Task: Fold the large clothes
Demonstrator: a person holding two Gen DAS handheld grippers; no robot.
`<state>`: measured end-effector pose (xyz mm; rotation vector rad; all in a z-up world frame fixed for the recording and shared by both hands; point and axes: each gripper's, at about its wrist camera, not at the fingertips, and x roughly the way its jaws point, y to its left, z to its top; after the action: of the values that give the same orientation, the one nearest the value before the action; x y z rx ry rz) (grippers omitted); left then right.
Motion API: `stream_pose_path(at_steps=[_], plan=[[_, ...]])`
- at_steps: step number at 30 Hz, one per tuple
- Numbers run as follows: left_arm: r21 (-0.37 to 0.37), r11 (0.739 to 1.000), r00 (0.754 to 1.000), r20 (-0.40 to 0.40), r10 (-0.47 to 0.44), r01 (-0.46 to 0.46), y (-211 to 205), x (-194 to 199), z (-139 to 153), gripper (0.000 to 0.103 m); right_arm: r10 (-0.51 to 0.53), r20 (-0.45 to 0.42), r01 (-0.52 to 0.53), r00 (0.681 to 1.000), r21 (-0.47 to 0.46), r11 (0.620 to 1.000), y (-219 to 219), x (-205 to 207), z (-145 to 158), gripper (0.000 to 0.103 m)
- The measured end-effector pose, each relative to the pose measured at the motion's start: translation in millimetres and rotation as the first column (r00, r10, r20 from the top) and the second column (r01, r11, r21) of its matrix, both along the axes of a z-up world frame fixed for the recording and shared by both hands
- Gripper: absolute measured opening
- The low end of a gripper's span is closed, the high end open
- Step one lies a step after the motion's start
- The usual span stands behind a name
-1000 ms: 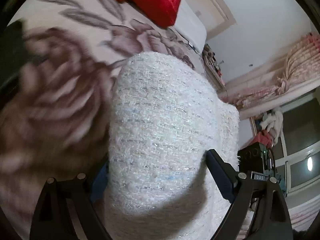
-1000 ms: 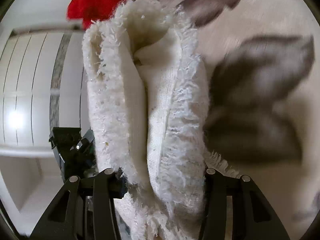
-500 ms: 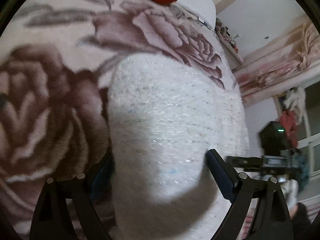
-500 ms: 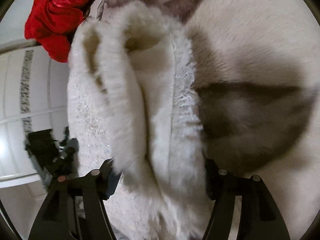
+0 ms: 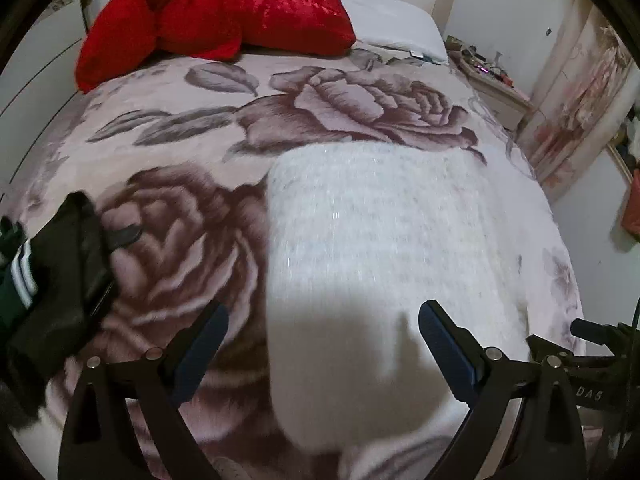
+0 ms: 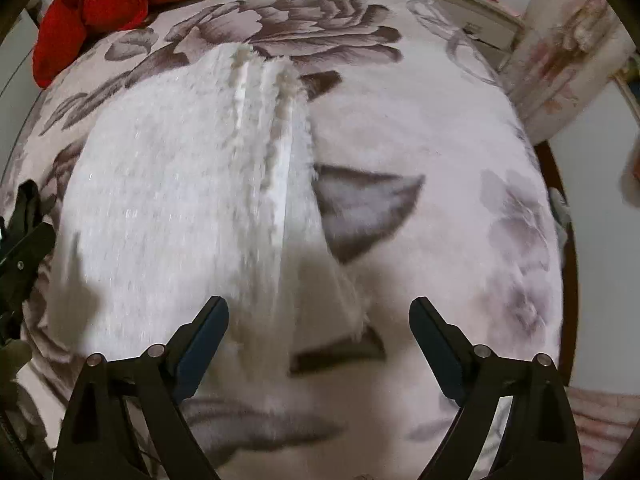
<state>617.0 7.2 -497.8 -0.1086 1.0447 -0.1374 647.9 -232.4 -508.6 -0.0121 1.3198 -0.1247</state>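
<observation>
A white fuzzy knit garment (image 5: 380,240) lies folded flat on the rose-patterned blanket (image 5: 180,240) of a bed. In the right wrist view the garment (image 6: 180,184) shows its fringed edges stacked along its right side. My left gripper (image 5: 322,326) is open above the garment's near edge, holding nothing. My right gripper (image 6: 318,320) is open above the garment's near right corner, holding nothing.
A dark green and black garment (image 5: 52,280) lies at the bed's left side. Red bedding (image 5: 208,12) and a white pillow (image 5: 392,20) sit at the head. A cluttered nightstand (image 5: 492,76) and floral curtain (image 5: 576,92) stand to the right.
Both grippers let go of the white garment and pulled back and up. The garment, held bunched in both jaws before, now lies flat on the blanket.
</observation>
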Motion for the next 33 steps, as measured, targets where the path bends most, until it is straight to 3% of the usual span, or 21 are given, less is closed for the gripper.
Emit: stream_pose_path(at_steps=[7,14,26,33], plan=[[-0.008,0.999,0.999,0.022,0.039,-0.039,-7.4,-54.8,48.7,0.097,-0.023,0.049,0.026,0.999,-0.055,0.998,5.9,-71.6,65.5,0.093],[0.018,0.998,0.993,0.098,0.058,-0.060,-14.4,-128.5,131.7,0.097,-0.021,0.128,0.032,0.992,-0.087,0.996,12.9,-145.4,149.7,0.093],[0.053,0.994,0.973,0.214,0.085,-0.099,-22.5,-261.1,283.1,0.097,-0.011,0.318,0.046,0.948,-0.102,0.994,30.7,-294.9,347.1,0.093],[0.053,0.992,0.952,0.291,0.096,-0.116,-28.7,-322.9,366.3,0.097,0.005,0.404,0.040,0.915,-0.103,0.994,30.1,-372.2,444.2,0.093]])
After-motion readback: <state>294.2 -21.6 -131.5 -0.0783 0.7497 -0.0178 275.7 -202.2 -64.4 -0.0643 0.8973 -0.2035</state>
